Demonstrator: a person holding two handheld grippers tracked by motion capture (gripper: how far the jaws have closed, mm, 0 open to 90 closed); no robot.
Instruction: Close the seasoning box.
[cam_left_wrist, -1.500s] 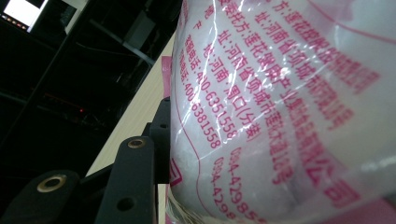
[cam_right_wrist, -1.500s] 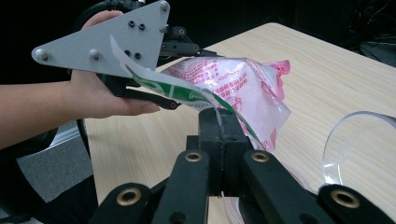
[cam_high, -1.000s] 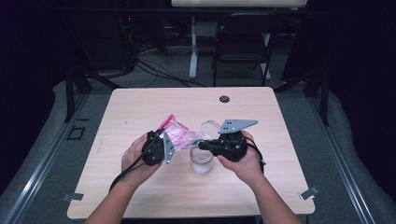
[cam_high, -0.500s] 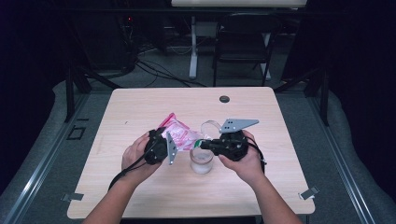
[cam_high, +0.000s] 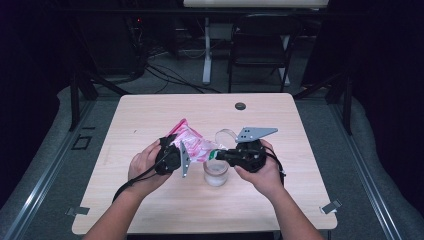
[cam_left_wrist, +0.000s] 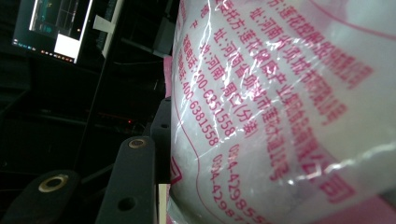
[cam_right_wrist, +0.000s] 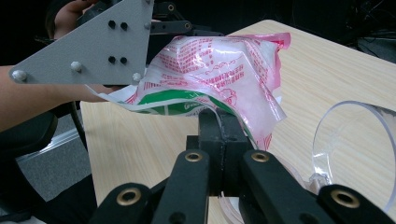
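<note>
The work in hand is pouring from a bag (cam_high: 192, 145) into a jar (cam_high: 216, 173): the pink-and-white printed bag is held up off the table (cam_high: 150, 115) between the 2 grippers, just above and to the left of the clear jar, which stands open near the middle of the table's near half. The jar's hinged clear lid (cam_right_wrist: 355, 144) is tipped back, upright beside the mouth. The left gripper (cam_high: 175, 156) grasps the body of the bag; in the left gripper view the white filling bulges against its jaws, which stand partly apart around the bulk. The right gripper (cam_right_wrist: 219, 122) is clenched on the bag's lower edge, by the green print, its jaws pressed together over the film. Whether that corner is already cut or torn open cannot be told, and no grains show falling. By my reading this is the step of lining up the bag before pouring. The next move calls for bringing the pinched corner over the jar's mouth, clear of the raised lid, then lifting the left end so the contents run toward the right gripper, slowly enough that nothing spills on the table.
</note>
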